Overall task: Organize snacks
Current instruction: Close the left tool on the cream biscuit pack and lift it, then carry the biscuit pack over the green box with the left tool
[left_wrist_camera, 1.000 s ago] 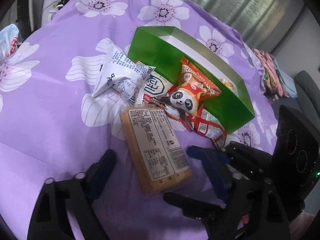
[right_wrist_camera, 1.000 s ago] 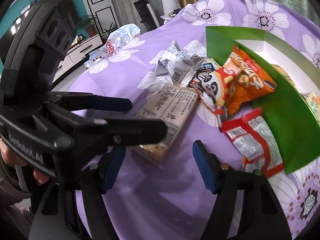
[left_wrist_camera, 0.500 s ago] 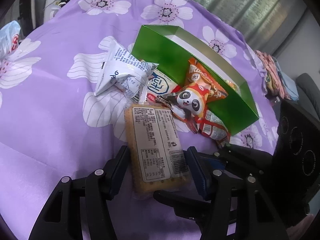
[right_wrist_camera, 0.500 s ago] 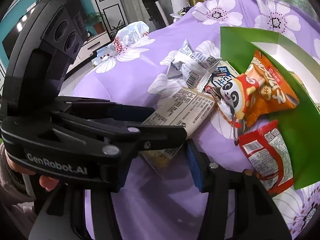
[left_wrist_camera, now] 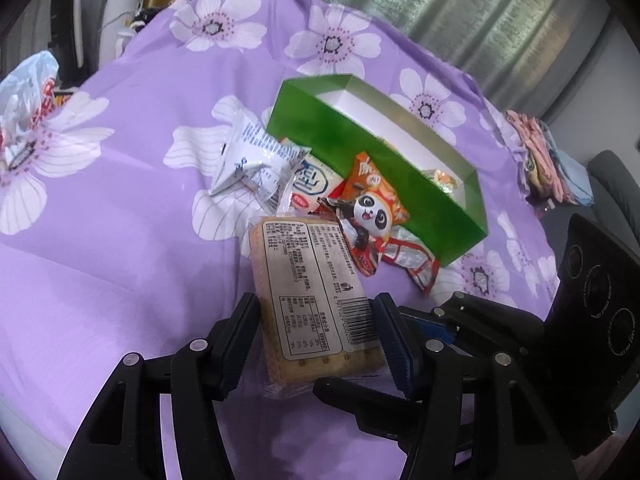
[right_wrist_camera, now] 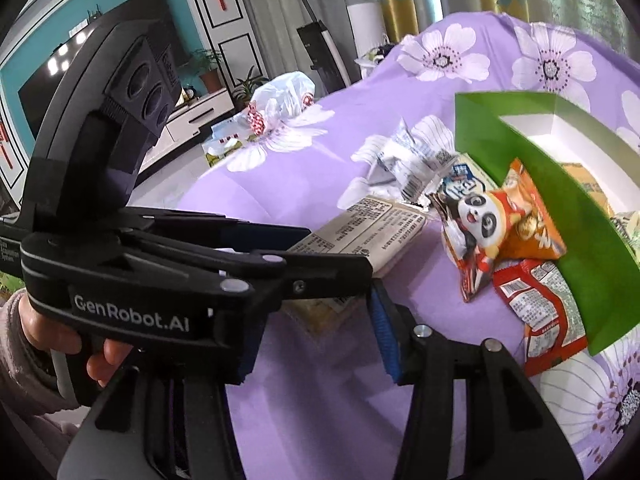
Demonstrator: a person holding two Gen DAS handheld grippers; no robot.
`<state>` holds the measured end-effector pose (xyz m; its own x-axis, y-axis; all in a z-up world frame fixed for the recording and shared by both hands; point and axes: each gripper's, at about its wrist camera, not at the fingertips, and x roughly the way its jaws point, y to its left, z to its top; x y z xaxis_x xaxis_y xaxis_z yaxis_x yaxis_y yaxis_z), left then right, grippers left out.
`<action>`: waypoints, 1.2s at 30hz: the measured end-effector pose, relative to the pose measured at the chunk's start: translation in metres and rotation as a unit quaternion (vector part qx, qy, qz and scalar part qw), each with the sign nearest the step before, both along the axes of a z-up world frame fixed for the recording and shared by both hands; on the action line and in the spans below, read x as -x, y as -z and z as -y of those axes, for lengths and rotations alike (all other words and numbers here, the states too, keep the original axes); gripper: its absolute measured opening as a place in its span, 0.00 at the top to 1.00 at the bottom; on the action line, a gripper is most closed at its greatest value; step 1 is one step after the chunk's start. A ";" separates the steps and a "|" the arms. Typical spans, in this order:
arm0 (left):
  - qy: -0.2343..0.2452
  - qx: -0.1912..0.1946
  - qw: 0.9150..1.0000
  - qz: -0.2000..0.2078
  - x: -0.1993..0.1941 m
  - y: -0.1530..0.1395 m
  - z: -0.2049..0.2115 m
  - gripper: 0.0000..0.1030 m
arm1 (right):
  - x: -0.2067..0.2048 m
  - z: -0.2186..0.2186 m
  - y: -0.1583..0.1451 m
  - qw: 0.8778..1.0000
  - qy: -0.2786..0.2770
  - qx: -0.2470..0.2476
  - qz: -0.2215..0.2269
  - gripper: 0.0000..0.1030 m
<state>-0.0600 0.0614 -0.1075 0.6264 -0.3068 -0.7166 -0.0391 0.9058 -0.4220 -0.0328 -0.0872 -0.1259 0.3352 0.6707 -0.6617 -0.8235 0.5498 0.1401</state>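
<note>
A long cracker pack (left_wrist_camera: pixel 304 280) with a white label lies lengthwise between the fingers of my left gripper (left_wrist_camera: pixel 318 308), which is shut on its sides. My right gripper (right_wrist_camera: pixel 316 320) comes in from the right; its jaws are closing, with the pack's near end (right_wrist_camera: pixel 320 312) between the pads. The left gripper's fingers (right_wrist_camera: pixel 312 268) hide that gripper's left pad. Beyond the pack stands an open green box (left_wrist_camera: pixel 360 148) with a panda bag (left_wrist_camera: pixel 368 216), an orange bag (left_wrist_camera: pixel 368 176) and a red pack (left_wrist_camera: pixel 412 260) against its near wall. A crumpled white-blue pack (left_wrist_camera: pixel 256 156) sits to their left.
Everything rests on a purple flowered bedspread (left_wrist_camera: pixel 120 240). A white plastic bag (left_wrist_camera: pixel 28 92) lies at its far left edge and folded clothes (left_wrist_camera: pixel 540 156) at the right. A person's hand (right_wrist_camera: pixel 48 332) holds the left gripper. A TV wall and cabinet stand behind.
The left gripper's jaws came in around the cracker pack and closed on its sides. The right gripper's jaws narrowed at the pack's near end. Both grippers and the pack rose slightly.
</note>
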 end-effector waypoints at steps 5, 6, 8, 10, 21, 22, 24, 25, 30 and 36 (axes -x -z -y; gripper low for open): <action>-0.003 -0.010 1.000 0.026 0.008 -0.022 0.002 0.42 | 0.011 0.000 -0.016 1.000 -0.003 -0.012 0.024 0.52; -0.003 -0.013 0.999 0.031 0.010 -0.026 0.003 0.42 | 0.013 0.001 -0.020 1.000 -0.003 -0.015 0.028 0.52; 0.001 -0.017 0.999 0.040 0.009 -0.033 0.006 0.42 | 0.016 0.003 -0.027 0.999 -0.002 -0.020 0.038 0.52; 0.004 -0.021 0.999 0.049 0.008 -0.040 0.008 0.42 | 0.017 0.005 -0.034 0.999 0.001 -0.024 0.048 0.52; 0.039 -0.046 0.995 0.085 -0.014 -0.071 0.035 0.42 | 0.006 0.027 -0.061 0.994 0.038 -0.051 0.084 0.52; 0.043 -0.047 0.994 0.088 -0.017 -0.073 0.039 0.42 | 0.005 0.030 -0.063 0.994 0.042 -0.053 0.087 0.52; 0.051 -0.050 0.993 0.093 -0.023 -0.077 0.045 0.42 | 0.002 0.035 -0.066 0.993 0.050 -0.056 0.092 0.52; 0.055 -0.050 0.993 0.094 -0.027 -0.078 0.049 0.42 | 0.000 0.039 -0.068 0.992 0.055 -0.057 0.095 0.52; 0.081 -0.055 0.990 0.104 -0.048 -0.087 0.071 0.42 | -0.011 0.060 -0.077 0.989 0.081 -0.067 0.104 0.52; 0.116 -0.059 0.986 0.106 -0.082 -0.092 0.096 0.42 | -0.033 0.085 -0.083 0.985 0.117 -0.074 0.106 0.52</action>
<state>0.0223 -0.0350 -0.0151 0.6884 -0.3815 -0.6169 0.2523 0.9233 -0.2896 0.0000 -0.1724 -0.0425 0.6121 0.6425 -0.4611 -0.6959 0.7145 0.0718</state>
